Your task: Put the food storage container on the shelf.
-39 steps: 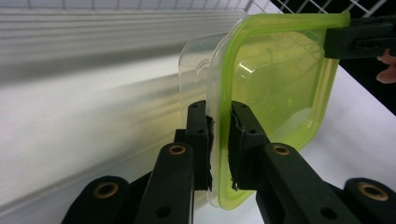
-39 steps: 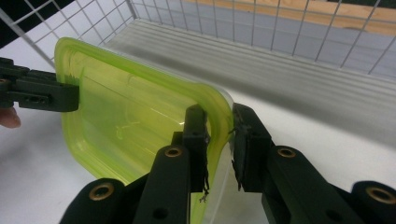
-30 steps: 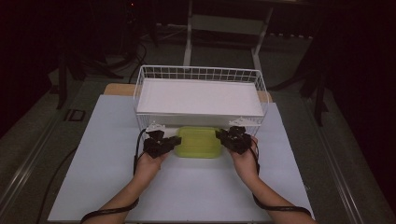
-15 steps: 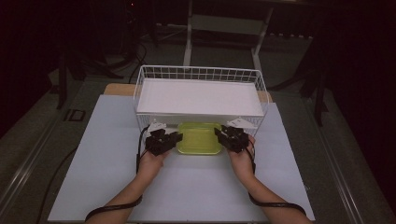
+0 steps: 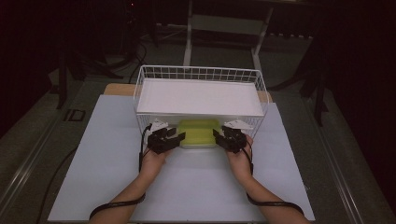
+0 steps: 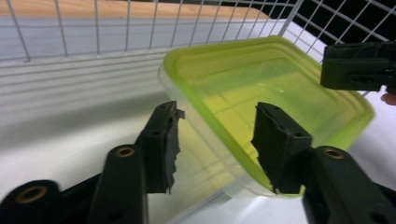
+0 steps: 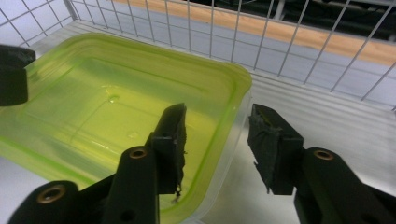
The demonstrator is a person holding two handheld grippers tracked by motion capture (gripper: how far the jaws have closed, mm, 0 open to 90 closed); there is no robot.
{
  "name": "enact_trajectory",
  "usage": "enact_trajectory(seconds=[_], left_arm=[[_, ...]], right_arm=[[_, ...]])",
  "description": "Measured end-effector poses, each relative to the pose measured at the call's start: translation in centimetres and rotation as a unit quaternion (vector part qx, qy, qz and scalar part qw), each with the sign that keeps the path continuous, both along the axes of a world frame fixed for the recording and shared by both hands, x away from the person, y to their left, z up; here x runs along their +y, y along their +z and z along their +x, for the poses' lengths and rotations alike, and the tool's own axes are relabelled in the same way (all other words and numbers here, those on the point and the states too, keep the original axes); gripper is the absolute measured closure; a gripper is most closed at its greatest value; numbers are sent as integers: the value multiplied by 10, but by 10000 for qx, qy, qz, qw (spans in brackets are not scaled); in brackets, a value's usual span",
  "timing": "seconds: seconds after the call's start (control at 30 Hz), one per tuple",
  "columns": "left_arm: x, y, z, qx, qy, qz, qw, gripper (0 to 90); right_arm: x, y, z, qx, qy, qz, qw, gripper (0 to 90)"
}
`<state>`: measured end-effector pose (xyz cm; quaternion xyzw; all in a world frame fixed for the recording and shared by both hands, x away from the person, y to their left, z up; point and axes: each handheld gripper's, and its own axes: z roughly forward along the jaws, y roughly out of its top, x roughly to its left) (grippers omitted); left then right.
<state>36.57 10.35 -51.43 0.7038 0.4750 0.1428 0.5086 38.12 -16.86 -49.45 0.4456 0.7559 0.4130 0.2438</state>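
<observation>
While I watch from the high view, the translucent yellow-green lidded plastic container [image 5: 199,133] sits at frame centre, half under the white wire basket [image 5: 201,74] and its white shelf board [image 5: 200,97] on the pale table sheet [image 5: 93,154]. My left gripper [image 5: 180,136] meets its left edge and my right gripper [image 5: 216,136] its right edge. In each gripper view the jaws stand apart, straddling the container's rim with a gap; neither clamps it.

both forearms stretched forward; left gripper [image 5: 169,139] and right gripper [image 5: 225,137] (jaws apart) seemingly level.
</observation>
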Motion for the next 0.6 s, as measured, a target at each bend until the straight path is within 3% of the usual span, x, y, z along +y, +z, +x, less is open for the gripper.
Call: enact_trajectory(seconds=[0.27,0.6], left_arm=[[3,11,-5,-114,-70,-69,9999,442],[8,18,-27,-104,-349,-80,9993,420]], right_arm=[[-1,7,-10,-32,52,92,9999,541],[3,20,-36,23,407,277,9988,546]])
